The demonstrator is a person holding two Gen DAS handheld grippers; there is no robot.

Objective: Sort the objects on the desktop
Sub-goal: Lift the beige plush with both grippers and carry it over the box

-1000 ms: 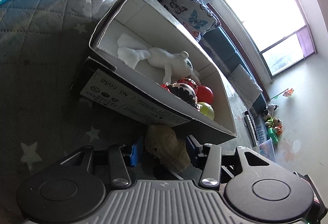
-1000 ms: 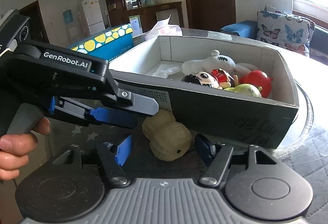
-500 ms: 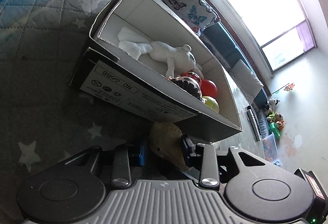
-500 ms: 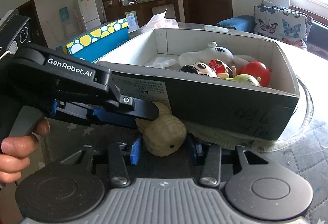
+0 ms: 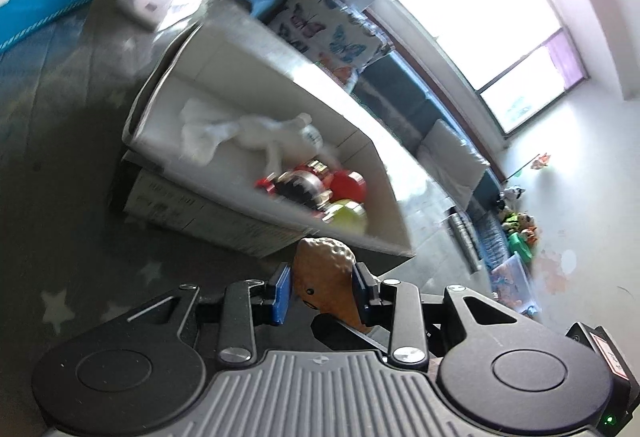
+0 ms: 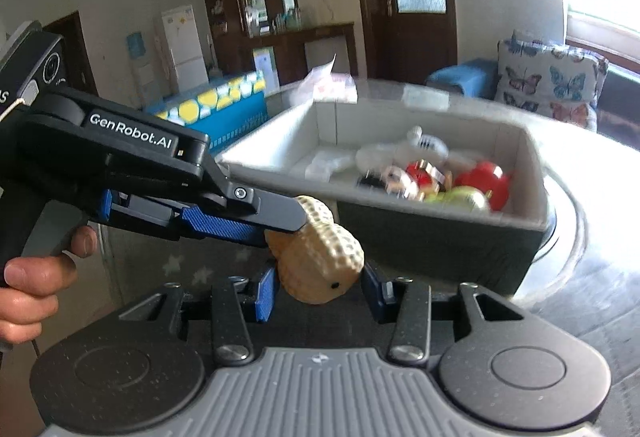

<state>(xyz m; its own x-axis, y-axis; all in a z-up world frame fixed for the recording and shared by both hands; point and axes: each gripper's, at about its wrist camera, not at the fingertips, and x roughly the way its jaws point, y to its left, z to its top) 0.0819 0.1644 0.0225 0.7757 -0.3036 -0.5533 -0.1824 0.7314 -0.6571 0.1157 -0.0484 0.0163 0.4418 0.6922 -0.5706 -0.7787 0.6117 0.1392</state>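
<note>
Both grippers are clamped on the tan peanut-shaped toy point(image 6: 320, 265), lifted clear of the star-patterned table cover point(image 5: 60, 197): the right gripper point(image 6: 318, 291) pinches its near lobe while the left gripper point(image 5: 320, 287), jaws closing, squeezes the far lobe. Just beyond stands the open cardboard box point(image 6: 432, 237), with a white plush point(image 6: 400, 153) and red and green toys point(image 6: 460, 185) inside. Farther left lies a blue-and-yellow box point(image 6: 216, 109).

The left hand-held gripper point(image 5: 320, 287) and the right hand-held gripper point(image 6: 318, 287) look alike: a ribbed grey cover at the bottom edge, 2 matte black round housings beside it, and 2 black link arms pinned with silver screws. Each link carries blue ribbed finger pads point(image 6: 266, 295). From the right wrist view, the left unit's black body bears white "GenRobot.AI" lettering, a round lens at its rear, and a bare hand point(image 6: 34, 277) on its handle.
</note>
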